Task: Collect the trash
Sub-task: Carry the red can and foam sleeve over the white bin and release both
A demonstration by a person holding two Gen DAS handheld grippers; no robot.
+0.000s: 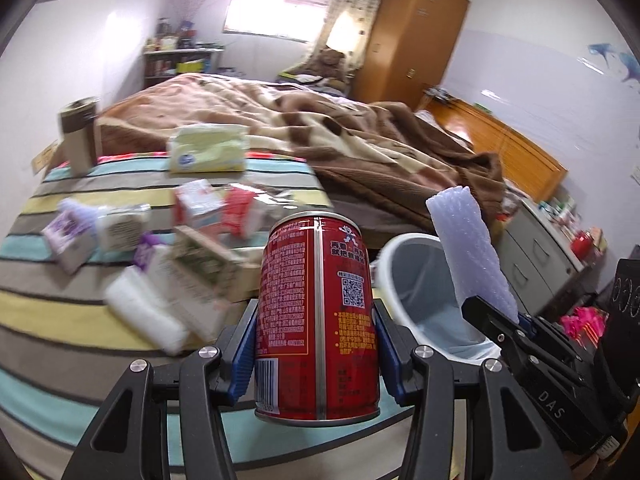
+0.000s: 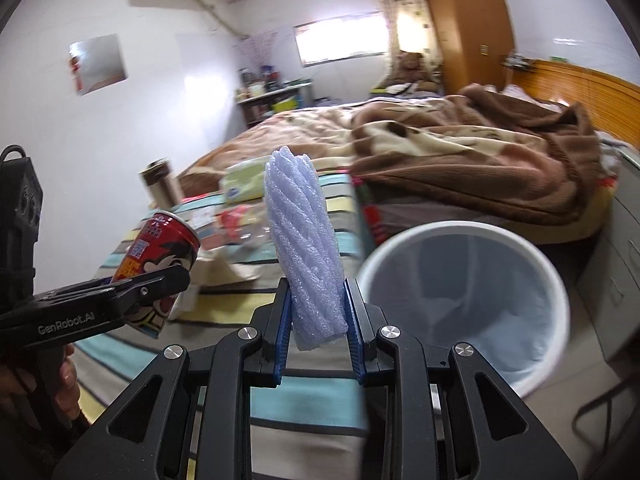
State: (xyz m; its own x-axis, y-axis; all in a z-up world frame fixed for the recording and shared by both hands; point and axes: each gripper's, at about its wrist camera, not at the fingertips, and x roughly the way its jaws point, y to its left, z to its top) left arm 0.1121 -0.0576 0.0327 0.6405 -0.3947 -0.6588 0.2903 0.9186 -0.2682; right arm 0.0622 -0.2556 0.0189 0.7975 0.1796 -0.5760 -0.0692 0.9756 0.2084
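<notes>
Your left gripper (image 1: 316, 344) is clamped on the red can (image 1: 316, 312), which stands upright between the jaws, printed text and a QR code facing you. Your right gripper (image 2: 318, 320) is squeezing the pale foam sleeve (image 2: 306, 240), its long axis running straight out from the jaws. The white bin (image 2: 532, 248) sits ahead and right of both sets of jaws, closer to your right hand, so I'd guess the foam drops first. More wrappers and cartons (image 1: 160, 248) lie on the striped bedsheet (image 1: 48, 300), left of the can.
</notes>
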